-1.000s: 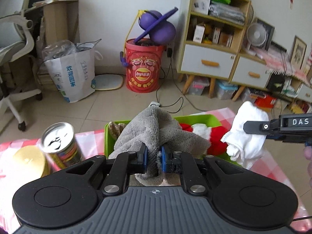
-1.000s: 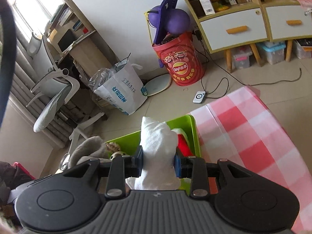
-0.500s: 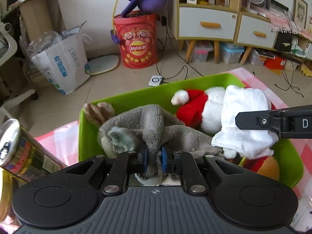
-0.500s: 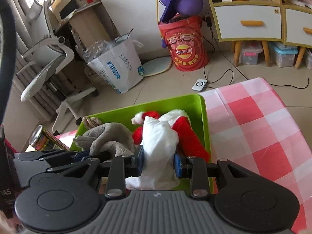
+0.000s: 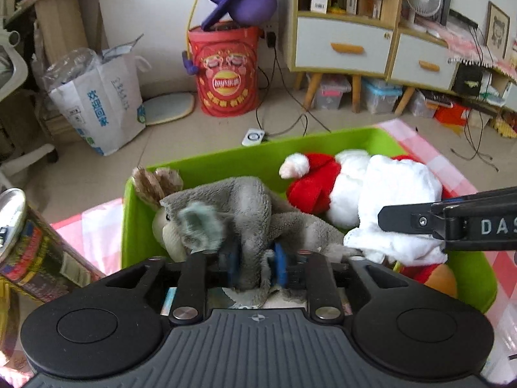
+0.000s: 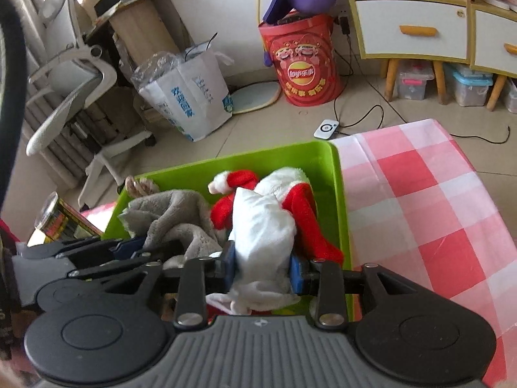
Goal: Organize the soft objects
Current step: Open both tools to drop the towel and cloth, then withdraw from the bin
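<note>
Lowered further since half a second ago: left gripper (image 5: 255, 266) clamped on grey plush (image 5: 239, 207), right gripper (image 6: 262, 270) clamped on white cloth (image 6: 263, 226), both now resting inside green bin (image 6: 336, 174) against Santa plush (image 5: 323, 181); can (image 5: 19, 226) beside bin.

The bin (image 5: 226, 158) is lime green. The cloth (image 6: 420, 200) has a pink, red and white check. The koala (image 5: 245, 207) is grey with brown tufts; the Santa (image 5: 323, 184) is red and white; the glove (image 6: 261, 236) is plain white. Both grippers are black with blue pads (image 5: 279, 266).
</note>
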Available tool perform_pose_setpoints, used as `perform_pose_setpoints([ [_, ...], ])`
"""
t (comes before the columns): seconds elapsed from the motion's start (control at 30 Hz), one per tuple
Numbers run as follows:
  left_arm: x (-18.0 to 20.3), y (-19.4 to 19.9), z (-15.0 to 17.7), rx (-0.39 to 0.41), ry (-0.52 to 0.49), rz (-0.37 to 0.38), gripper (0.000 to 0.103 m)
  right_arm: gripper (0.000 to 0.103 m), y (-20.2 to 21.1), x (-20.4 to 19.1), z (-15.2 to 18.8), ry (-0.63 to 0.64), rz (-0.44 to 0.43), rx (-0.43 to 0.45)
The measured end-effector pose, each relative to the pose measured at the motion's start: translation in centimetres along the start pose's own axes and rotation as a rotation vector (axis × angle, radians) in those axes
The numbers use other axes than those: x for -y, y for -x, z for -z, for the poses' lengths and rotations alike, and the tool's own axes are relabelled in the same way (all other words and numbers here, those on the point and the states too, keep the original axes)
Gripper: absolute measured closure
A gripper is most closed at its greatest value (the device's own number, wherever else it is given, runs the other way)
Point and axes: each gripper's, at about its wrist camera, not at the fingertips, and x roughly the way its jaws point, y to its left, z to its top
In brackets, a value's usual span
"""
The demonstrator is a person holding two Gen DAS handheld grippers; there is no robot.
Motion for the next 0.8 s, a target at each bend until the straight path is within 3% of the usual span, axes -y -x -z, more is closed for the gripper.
perform_pose_setpoints([
  [0.1,0.0,1.5,-0.1,0.034,0.005,-0.012,0.044,0.063,1.2,0.2,-0.2,-0.028,-0.021,0.002],
  [0.3,0.1,4.7,-0.3,0.069,0.031,-0.025,0.025,0.050,4.4,-0.4,-0.4,-0.033,-0.006,0.037],
  [0.53,-0.5,9.2,0.7,0.096,0.050,-0.029,0.016,0.041,8.6,-0.5,0.3,-0.040,0.023,0.061],
  [0.8,-1.1,13.9,3.9,0.099,0.086,-0.046,0.005,0.032,13.3,-0.4,2.6,-0.057,0.051,0.087],
])
